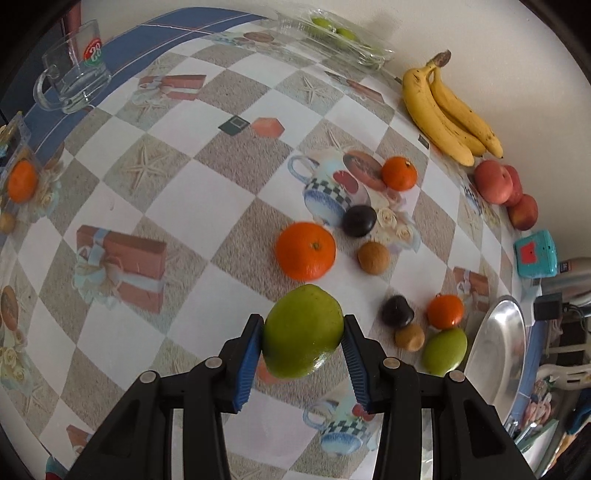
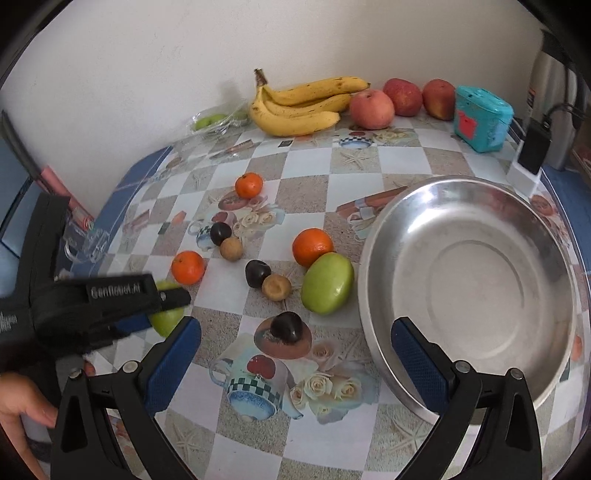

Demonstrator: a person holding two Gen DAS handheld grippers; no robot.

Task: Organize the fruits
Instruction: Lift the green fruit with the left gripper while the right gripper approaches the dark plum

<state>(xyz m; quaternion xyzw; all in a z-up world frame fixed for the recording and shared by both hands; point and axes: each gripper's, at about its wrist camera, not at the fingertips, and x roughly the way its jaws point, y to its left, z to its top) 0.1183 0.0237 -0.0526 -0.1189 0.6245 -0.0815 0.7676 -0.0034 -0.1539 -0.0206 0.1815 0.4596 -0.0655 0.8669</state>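
Observation:
My left gripper [image 1: 303,326] is shut on a green fruit [image 1: 301,334], held just above the checked tablecloth; the right wrist view shows the same gripper [image 2: 162,314] and green fruit [image 2: 168,319] at the left. My right gripper [image 2: 295,326] is open and empty, hovering over a dark plum [image 2: 286,326] beside the steel bowl [image 2: 480,206]. Loose on the cloth lie a second green fruit [image 2: 327,282], three oranges [image 2: 312,246] [image 2: 187,267] [image 2: 249,185], other dark plums [image 2: 257,272] and small brown fruits [image 2: 276,287]. The steel bowl [image 1: 498,350] holds nothing.
Bananas [image 2: 299,107] and red apples [image 2: 371,109] line the wall at the back. A clear tray with green fruits [image 1: 332,31], a glass mug [image 1: 75,79], a teal box [image 2: 480,118] and a charger [image 2: 533,149] stand near the table's edges. A hand [image 2: 18,406] shows at lower left.

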